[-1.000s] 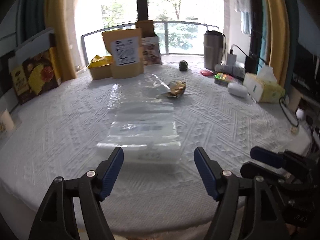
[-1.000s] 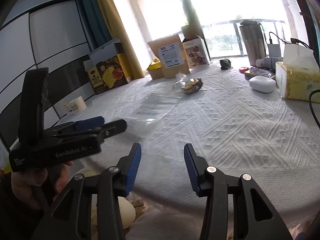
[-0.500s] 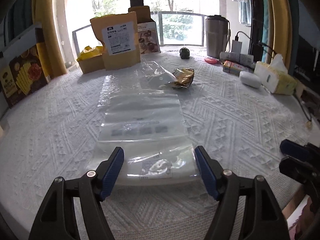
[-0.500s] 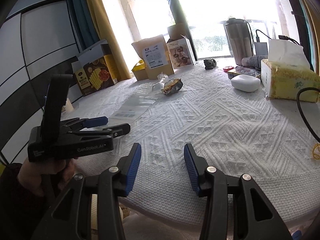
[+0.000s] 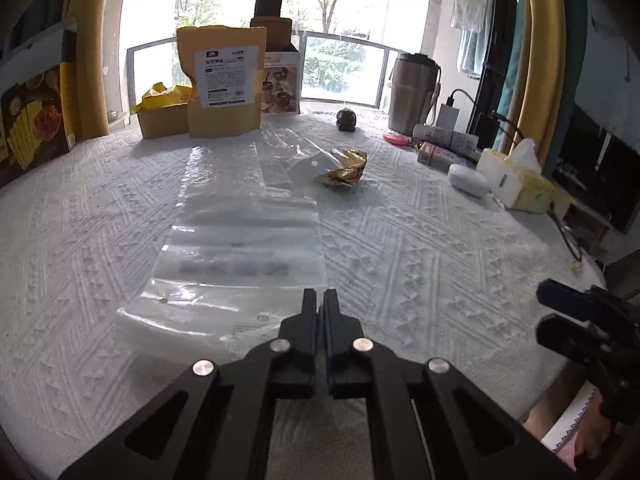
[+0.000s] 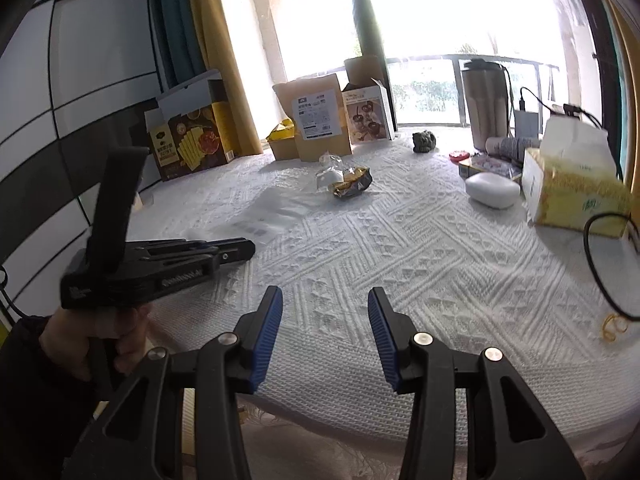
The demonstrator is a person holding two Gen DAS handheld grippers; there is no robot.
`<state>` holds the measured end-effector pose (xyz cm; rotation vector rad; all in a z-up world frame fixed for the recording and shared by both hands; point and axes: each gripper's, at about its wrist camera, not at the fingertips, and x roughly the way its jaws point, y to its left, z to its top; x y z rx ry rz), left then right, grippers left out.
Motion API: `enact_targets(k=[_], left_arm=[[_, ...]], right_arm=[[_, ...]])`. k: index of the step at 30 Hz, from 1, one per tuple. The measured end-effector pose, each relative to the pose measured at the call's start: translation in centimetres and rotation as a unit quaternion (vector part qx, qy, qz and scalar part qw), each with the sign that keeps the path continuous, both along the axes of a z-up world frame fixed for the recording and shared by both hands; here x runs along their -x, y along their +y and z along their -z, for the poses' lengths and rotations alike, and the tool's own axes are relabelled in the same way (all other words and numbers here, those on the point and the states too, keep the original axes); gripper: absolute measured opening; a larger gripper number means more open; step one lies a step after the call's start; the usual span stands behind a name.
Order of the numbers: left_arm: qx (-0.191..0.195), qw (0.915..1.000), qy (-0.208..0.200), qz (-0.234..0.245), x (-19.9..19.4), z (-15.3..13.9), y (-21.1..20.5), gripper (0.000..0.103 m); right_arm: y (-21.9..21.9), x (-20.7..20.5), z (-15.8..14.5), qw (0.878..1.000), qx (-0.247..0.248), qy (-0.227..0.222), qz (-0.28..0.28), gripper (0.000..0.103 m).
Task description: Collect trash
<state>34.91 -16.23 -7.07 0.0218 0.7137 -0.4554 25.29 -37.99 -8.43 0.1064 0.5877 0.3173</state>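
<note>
Clear plastic bag (image 5: pixel 240 256) lies flat on white surface (image 5: pixel 440 248); left claw (image 5: pixel 319 300) clenched on its near edge. Right claw (image 6: pixel 325 332) released, hovering at near right. Gold wrapper (image 5: pixel 344 168) far.

The left wrist camera sits low over the near edge of the bench (image 5: pixel 440 240), looking straight along its own fingers (image 5: pixel 310 312) toward the bright balcony window (image 5: pixel 340 20), close above the clear plastic bag (image 5: pixel 240 248). The right wrist camera rides just off the bench edge (a little higher and to the right), facing the same window (image 6: pixel 420 8) across the white cloth. Both views share the crumpled gold wrapper (image 5: pixel 342 168) (image 6: pixel 352 186), the tan pouch (image 5: pixel 222 80) (image 6: pixel 320 120) and the tissue box (image 5: pixel 516 184) (image 6: pixel 572 196); each also catches the other gripper at its side.
</note>
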Motion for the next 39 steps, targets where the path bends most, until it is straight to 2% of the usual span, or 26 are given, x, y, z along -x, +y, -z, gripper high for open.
enact_targets(k=[7, 13, 14, 15, 17, 20, 22, 24, 27, 29, 30, 34, 37, 39], left_arm=[[0.015, 0.9999, -0.006, -0.003, 2.9, -1.6, 4.7, 0.003], [0.026, 0.9981, 0.011, -0.056, 5.5, -1.4, 10.4, 0.009], [0.032, 0.997, 0.016, -0.069, 5.8, -1.3, 11.5, 0.017], [0.036, 0.996, 0.018, -0.08, 6.2, -1.4, 12.3, 0.039], [0.046, 0.993, 0.007, -0.109, 7.4, -1.7, 14.4, 0.062], [0.054, 0.9888, 0.003, -0.139, 8.4, -1.9, 16.7, 0.062], [0.08, 0.9846, 0.02, -0.154, 8.3, -1.5, 18.3, 0.063], [0.088, 0.9775, 0.035, -0.189, 7.7, -0.9, 19.7, 0.066], [0.136, 0.9642, 0.062, -0.219, 7.3, 0.0, 21.5, 0.068], [0.167, 0.9598, 0.082, -0.21, 7.0, 0.4, 21.6, 0.071], [0.163, 0.9608, 0.08, -0.21, 7.0, 0.3, 21.3, 0.075], [0.154, 0.9686, 0.082, -0.177, 5.9, -0.1, 19.2, 0.075], [0.118, 0.974, 0.075, -0.179, 4.9, -0.2, 17.4, 0.075], [0.108, 0.9765, 0.071, -0.172, 4.2, -0.1, 16.4, 0.075]], right_arm=[[1.6, -0.6, -0.4, 1.0, 0.021, 0.001, -0.008, 0.042], [3.6, -1.2, -1.0, 0.999, 0.04, -0.005, -0.024, 0.042], [3.9, -1.3, -1.1, 0.999, 0.041, -0.006, -0.026, 0.042], [4.2, -1.4, -1.2, 0.999, 0.044, -0.008, -0.028, 0.042], [4.9, -1.5, -1.4, 0.998, 0.048, -0.01, -0.035, 0.042], [5.8, -1.3, -1.7, 0.998, 0.052, -0.013, -0.044, 0.042], [6.3, -1.3, -1.9, 0.997, 0.055, -0.014, -0.05, 0.042], [6.8, -1.1, -2.1, 0.997, 0.058, -0.017, -0.056, 0.042], [7.4, -0.7, -2.6, 0.995, 0.065, -0.025, -0.065, 0.042], [7.4, -0.7, -3.0, 0.995, 0.073, -0.029, -0.068, 0.042], [7.4, -0.8, -3.2, 0.994, 0.082, -0.033, -0.07, 0.042], [6.7, -2.2, -4.0, 0.991, 0.1, -0.035, -0.079, 0.042], [6.5, -4.1, -4.3, 0.987, 0.132, -0.034, -0.082, 0.042], [6.3, -5.7, -4.4, 0.986, 0.142, -0.025, -0.083, 0.042]])
